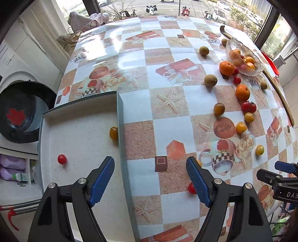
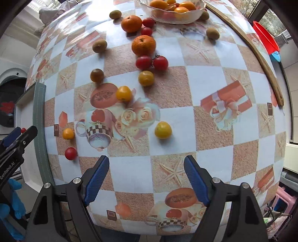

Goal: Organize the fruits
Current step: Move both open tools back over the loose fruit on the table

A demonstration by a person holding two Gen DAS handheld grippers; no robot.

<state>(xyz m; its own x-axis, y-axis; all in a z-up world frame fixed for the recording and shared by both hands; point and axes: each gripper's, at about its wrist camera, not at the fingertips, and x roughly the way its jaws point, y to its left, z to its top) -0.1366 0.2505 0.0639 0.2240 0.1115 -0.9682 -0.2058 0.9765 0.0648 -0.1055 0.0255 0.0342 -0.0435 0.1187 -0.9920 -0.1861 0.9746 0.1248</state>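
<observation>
left gripper jaws spread, ribbed blue pads | right gripper jaws spread, empty | grey-rimmed white tray holds round red cherry tomato | glass bowl beyond scattered fruit

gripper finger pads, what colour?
Blue, ribbed, on black arms; the right gripper pads show best in right wrist view.

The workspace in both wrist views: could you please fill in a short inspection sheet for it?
Surface: table under a checkered printed cloth.
Job's things: tray holds one red cherry tomato and one yellow tomato; two oranges, red and yellow tomatoes and brownish-green fruits lie loose on the cloth; glass bowl holds more fruit.
Clutter: red plastic item at the far edge.
Grippers: left gripper open, empty, over the tray's wall; right gripper open, empty, above the cloth.
Cables: nothing seen.
Surroundings: washing machine, windows, parked scooters outside.
</observation>
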